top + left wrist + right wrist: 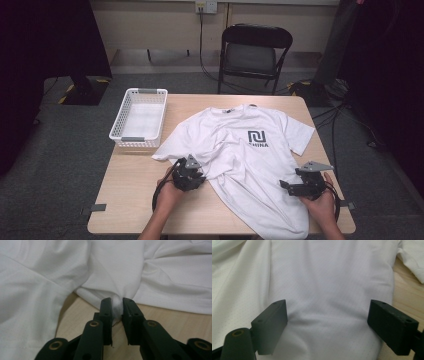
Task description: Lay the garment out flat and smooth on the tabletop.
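White T-shirt [245, 160] lies spread on table [130, 200], hem toward near edge. Soft, light, limp cloth; likely best pinched at edges. Left gripper [117, 308] clenched on a fold of its side seam. Right gripper [327, 322] released, jaws wide over the cloth near the hem. Basket [139, 119] at far-left corner.

T-shirt [240, 150] on table [135, 200]; basket [139, 117] left, chair [255, 52] behind

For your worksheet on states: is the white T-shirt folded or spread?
Spread: the T-shirt lies front-up, sleeves out, creased where the left gripper pinches it.
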Action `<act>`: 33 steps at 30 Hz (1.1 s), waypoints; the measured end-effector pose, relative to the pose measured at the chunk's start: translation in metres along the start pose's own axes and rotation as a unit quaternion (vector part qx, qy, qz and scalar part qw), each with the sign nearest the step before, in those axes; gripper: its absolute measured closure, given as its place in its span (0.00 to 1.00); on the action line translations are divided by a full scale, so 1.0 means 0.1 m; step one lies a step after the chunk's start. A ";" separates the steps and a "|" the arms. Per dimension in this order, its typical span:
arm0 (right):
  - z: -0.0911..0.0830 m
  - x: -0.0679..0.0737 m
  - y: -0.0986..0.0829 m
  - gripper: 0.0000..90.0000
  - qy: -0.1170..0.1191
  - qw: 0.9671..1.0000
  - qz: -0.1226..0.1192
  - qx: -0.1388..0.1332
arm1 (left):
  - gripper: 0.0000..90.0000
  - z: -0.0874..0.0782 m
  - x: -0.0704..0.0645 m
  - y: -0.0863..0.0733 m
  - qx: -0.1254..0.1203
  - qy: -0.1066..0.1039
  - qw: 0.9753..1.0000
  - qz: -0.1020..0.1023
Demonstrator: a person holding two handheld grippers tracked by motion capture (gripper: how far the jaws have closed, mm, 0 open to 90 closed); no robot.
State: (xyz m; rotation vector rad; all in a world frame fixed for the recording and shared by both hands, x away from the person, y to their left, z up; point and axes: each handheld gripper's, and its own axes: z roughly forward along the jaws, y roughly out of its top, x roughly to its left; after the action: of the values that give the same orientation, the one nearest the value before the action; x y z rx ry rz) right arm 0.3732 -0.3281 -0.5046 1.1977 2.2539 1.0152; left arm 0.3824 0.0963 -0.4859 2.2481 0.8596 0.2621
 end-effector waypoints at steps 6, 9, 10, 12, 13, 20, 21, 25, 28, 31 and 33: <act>0.00 0.00 0.00 0.17 0.000 1.000 0.000 0.000 | 0.96 -0.24 -0.08 0.11 -0.020 -0.046 0.998 -0.030; 0.00 0.00 0.00 0.17 0.000 1.000 0.001 0.000 | 0.96 -0.45 -0.17 0.17 -0.037 -0.062 0.997 -0.027; 0.00 0.00 0.00 0.17 0.000 1.000 0.000 0.000 | 0.96 -0.52 -0.19 0.19 -0.044 -0.068 0.996 -0.027; 0.00 0.00 0.00 0.17 0.000 1.000 0.000 0.000 | 0.95 -0.64 -0.19 0.23 -0.061 -0.083 0.994 -0.035; 0.00 0.00 0.00 0.17 0.000 1.000 0.000 0.000 | 0.95 -0.70 -0.19 0.26 -0.070 -0.085 0.993 -0.039; 0.00 0.00 0.00 0.17 0.000 1.000 0.001 0.000 | 0.95 -0.74 -0.10 0.57 -0.083 -0.078 0.992 -0.045; 0.00 0.00 0.00 0.17 0.000 1.000 0.001 0.000 | 0.95 -0.67 -0.08 0.60 -0.078 -0.075 0.993 -0.043; 0.00 0.00 0.00 0.17 0.000 1.000 0.001 0.000 | 0.94 -0.34 -0.03 0.71 -0.056 -0.073 0.995 -0.046; 0.00 0.00 0.00 0.17 0.000 1.000 0.001 0.000 | 0.91 -0.17 -0.03 0.73 -0.046 -0.068 0.996 -0.042; 0.00 0.00 0.00 0.17 0.000 1.000 0.000 0.000 | 0.65 0.05 -0.01 0.67 -0.057 -0.046 0.997 -0.015; 0.00 0.00 0.00 0.17 0.000 1.000 0.001 0.000 | 0.48 0.07 -0.01 0.60 -0.050 -0.033 0.998 0.005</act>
State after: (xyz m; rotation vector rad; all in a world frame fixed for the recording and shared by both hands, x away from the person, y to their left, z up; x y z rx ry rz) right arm 0.3731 -0.3283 -0.5046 1.1989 2.2527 1.0158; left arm 0.4149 0.0604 -0.4503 2.1568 0.7845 0.2290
